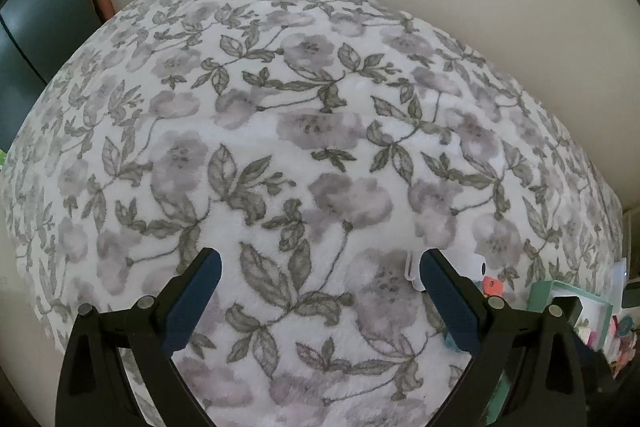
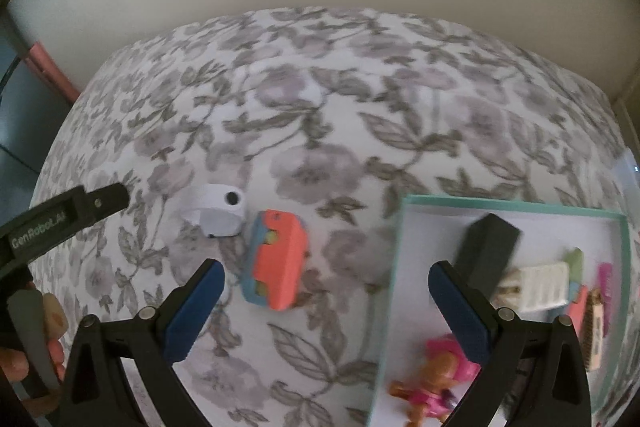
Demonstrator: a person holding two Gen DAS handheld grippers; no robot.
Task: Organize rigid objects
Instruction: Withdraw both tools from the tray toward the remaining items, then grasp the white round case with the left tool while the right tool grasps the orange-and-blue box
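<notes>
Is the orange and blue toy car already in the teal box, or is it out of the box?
Out. The toy car lies on the floral blanket, left of the teal box, beside a white block.

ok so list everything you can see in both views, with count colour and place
floral fleece blanket: 1, white with grey flowers, covers the surface
teal-rimmed shallow box: 1, white inside, right on the blanket
black rectangular block: 1, in the box
pink and orange toy figure: 1, box's near corner
white printed card: 1, in the box
coral and blue toy car: 1, on the blanket left of the box
white cube with black hole: 1, left of the car
left tool: open, empty
right tool: open, empty
</notes>
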